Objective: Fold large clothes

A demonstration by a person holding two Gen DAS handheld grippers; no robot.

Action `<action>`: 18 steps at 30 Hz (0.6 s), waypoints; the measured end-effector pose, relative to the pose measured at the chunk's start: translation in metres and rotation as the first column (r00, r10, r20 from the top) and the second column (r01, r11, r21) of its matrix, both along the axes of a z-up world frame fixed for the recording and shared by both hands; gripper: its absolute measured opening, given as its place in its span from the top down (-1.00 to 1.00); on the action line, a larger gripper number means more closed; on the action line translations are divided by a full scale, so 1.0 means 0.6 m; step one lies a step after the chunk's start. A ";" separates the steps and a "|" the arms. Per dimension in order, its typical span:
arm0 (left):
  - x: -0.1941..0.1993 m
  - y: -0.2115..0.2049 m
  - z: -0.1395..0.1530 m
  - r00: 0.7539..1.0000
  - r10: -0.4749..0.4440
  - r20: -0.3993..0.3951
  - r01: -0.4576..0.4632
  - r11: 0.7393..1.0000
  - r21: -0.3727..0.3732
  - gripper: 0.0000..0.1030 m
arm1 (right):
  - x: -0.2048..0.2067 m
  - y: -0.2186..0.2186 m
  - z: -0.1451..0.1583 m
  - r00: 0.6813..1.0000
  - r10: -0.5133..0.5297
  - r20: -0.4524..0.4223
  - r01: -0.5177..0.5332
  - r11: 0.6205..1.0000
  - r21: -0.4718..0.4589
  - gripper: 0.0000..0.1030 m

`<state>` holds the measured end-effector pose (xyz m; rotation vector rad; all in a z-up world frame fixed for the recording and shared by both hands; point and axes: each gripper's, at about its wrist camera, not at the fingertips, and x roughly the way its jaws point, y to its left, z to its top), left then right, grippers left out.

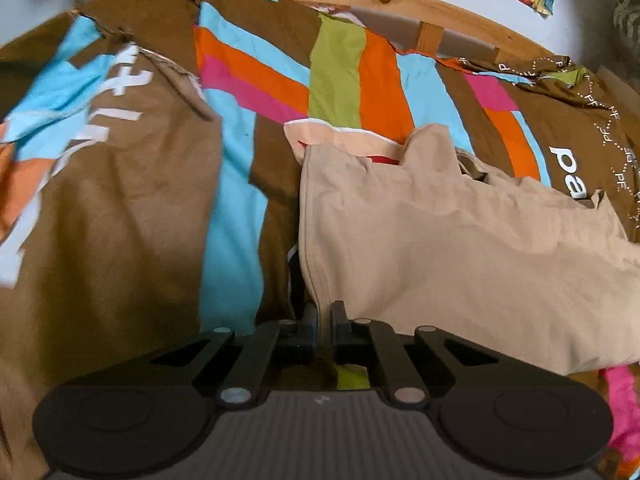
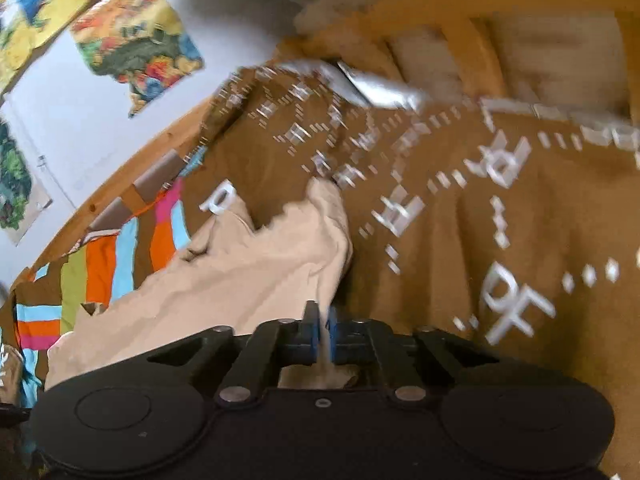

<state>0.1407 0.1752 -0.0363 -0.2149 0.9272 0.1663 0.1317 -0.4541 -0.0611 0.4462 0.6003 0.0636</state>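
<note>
Two grippers, left gripper (image 1: 325, 312) and right gripper (image 2: 323, 322), each clamped on a near edge of the beige garment (image 1: 460, 248), which lay toward one o'clock on the striped bedspread (image 1: 236, 208). Folding looked barely begun; further folds remained.

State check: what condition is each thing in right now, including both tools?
Beige garment: crumpled, partly spread, pinched at two edges.
Striped bedcover: spread out, wrinkled, under the garment.
Left tool: shut on the beige garment's edge.
Right tool: shut on the beige garment's edge.
</note>
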 end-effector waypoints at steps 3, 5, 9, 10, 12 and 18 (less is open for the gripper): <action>0.017 0.001 -0.028 0.999 -0.011 -0.046 0.011 1.000 0.007 0.88 | 0.000 0.012 0.034 0.999 0.011 0.040 -0.008 0.998 -0.063 0.96; 0.020 0.003 -0.029 0.999 -0.016 -0.044 0.016 1.000 -0.010 0.86 | 0.013 0.023 0.032 1.000 0.027 0.009 -0.025 0.990 -0.141 0.96; 0.004 -0.011 -0.001 1.000 -0.008 -0.010 0.009 0.998 0.060 0.64 | 0.029 0.034 -0.022 0.994 0.014 -0.106 -0.033 0.982 -0.186 0.92; 0.001 -0.015 0.006 1.000 -0.020 0.003 0.019 0.998 0.056 0.27 | 0.022 0.040 -0.022 0.996 0.005 -0.086 -0.022 0.979 -0.204 0.87; -0.010 -0.023 0.017 0.999 -0.009 0.040 0.008 1.000 0.018 -0.31 | 0.008 0.050 -0.008 0.999 -0.013 -0.048 0.001 0.970 -0.243 0.62; 0.002 -0.125 0.042 0.950 -0.117 0.289 0.084 0.989 0.122 -0.37 | -0.012 0.159 0.049 0.969 0.099 0.228 0.036 0.852 -0.522 0.37</action>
